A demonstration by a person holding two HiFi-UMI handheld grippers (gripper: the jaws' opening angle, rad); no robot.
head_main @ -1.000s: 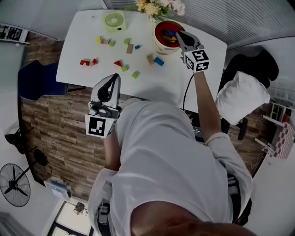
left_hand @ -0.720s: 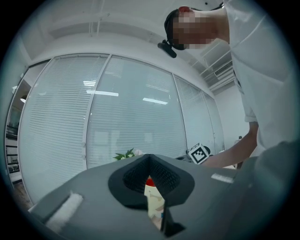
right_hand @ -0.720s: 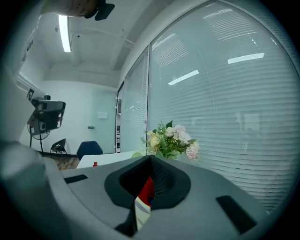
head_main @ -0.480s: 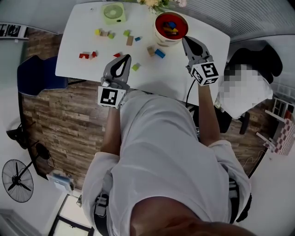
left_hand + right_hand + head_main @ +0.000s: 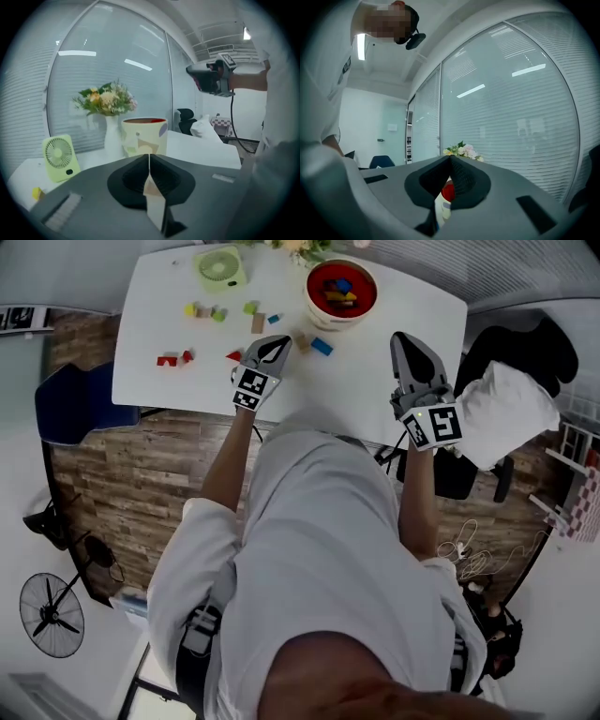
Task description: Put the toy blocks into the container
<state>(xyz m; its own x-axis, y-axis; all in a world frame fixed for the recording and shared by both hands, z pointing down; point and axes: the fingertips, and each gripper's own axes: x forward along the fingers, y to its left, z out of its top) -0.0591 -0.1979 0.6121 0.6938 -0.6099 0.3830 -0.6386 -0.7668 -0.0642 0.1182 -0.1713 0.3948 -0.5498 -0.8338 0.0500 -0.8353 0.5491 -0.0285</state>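
Toy blocks (image 5: pixel 169 359) lie scattered across the white table (image 5: pixel 150 296), a few already inside the red-lined container (image 5: pixel 340 292) at its far edge. Left gripper (image 5: pixel 275 343), jaws together and empty, hangs beside the red triangular block (image 5: pixel 234 355). I judge it is reaching for the next pick and must open first. Right gripper (image 5: pixel 403 337) waits aside, closed on nothing.

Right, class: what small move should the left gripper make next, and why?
Probably open its jaws. The left gripper is shut and empty over the table, beside a red block that still lies outside the container.
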